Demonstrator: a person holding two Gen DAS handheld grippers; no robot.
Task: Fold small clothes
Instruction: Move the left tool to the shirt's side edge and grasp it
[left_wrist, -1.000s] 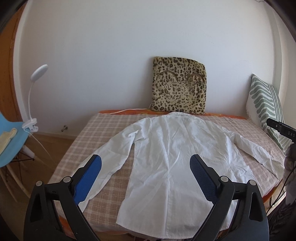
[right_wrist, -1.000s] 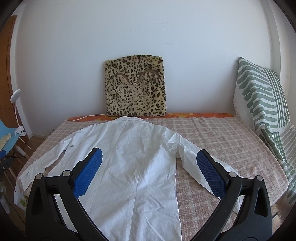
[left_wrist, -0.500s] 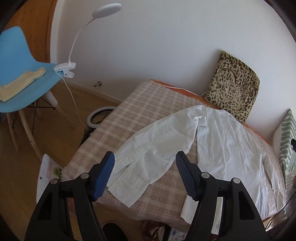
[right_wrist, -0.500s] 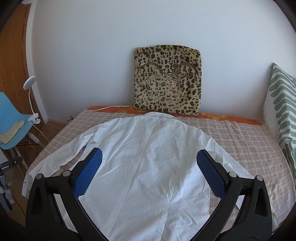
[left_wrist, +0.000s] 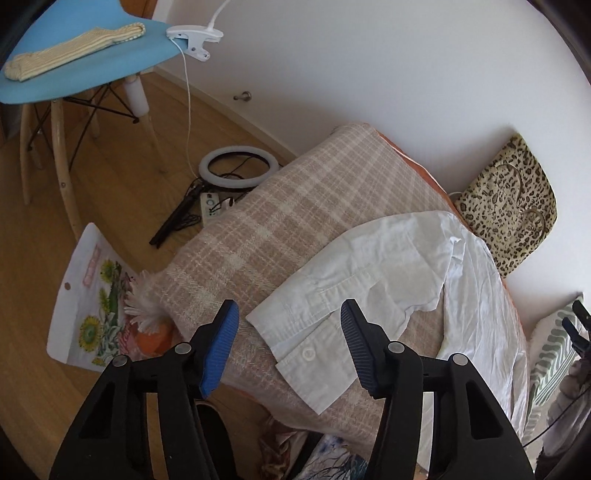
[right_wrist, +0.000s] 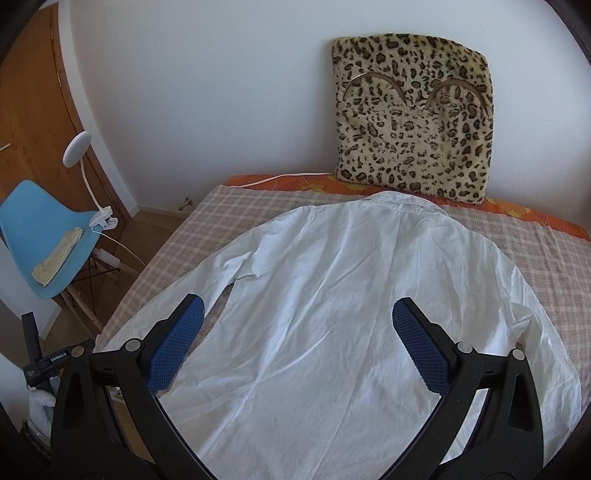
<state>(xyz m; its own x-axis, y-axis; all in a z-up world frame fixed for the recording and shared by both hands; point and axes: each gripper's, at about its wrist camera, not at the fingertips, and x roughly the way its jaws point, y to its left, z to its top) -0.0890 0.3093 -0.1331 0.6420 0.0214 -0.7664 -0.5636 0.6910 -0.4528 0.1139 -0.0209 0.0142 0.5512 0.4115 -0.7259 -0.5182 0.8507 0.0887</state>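
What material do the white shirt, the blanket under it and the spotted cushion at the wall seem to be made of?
White shirt: probably thin woven cotton, matte; it shows fine sharp creases and a stitched cuff.
Blanket: likely woven wool or a blend, with beige checks and a white fringe at one corner.
Spotted cushion: apparently plush faux fur, with a soft fuzzy leopard-print pile.

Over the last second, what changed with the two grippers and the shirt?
The left gripper swung left and down toward the shirt's cuff, jaws open around it, not yet closed. The right gripper shifted left over the shirt's back. The white shirt stayed flat and unfolded; nothing was grasped.
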